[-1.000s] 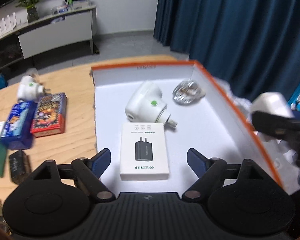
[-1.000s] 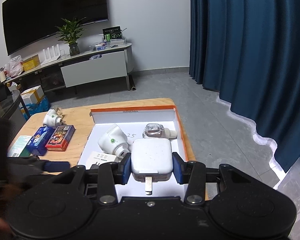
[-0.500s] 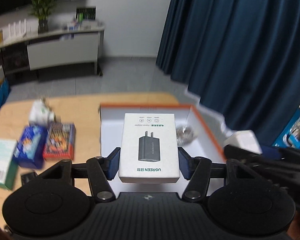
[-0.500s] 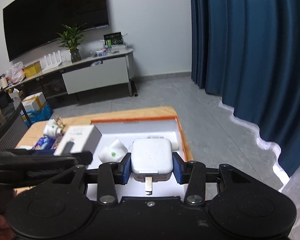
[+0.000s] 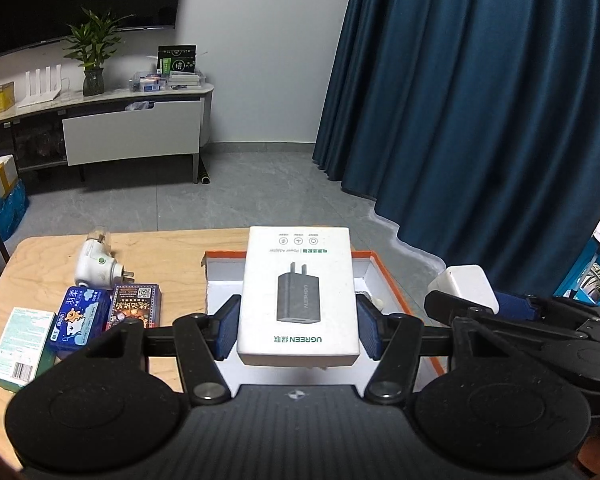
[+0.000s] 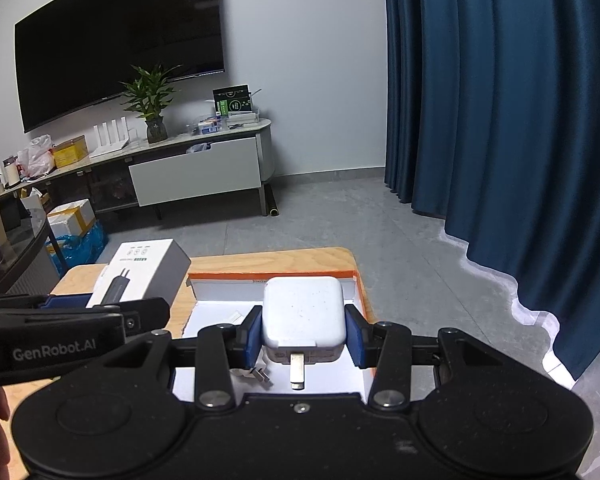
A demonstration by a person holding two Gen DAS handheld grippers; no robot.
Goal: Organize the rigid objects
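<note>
Left tongs (image 5: 298,326) around white charger box (image 5: 299,294)

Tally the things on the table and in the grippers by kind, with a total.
Small boxes: 4, one held in the left gripper
White plugs: 2, one held in the right gripper
Orange-rimmed tray: 1
Total: 7

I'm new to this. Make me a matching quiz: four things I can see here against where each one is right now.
Things:
1. charger box
2. white adapter
3. white plug
4. blue packet

Places:
A. lying on the table, near its far edge
B. held in the left jaws
C. held in the right jaws
D. on the table beside a red packet

Pairs: 1-B, 2-C, 3-A, 4-D
</note>
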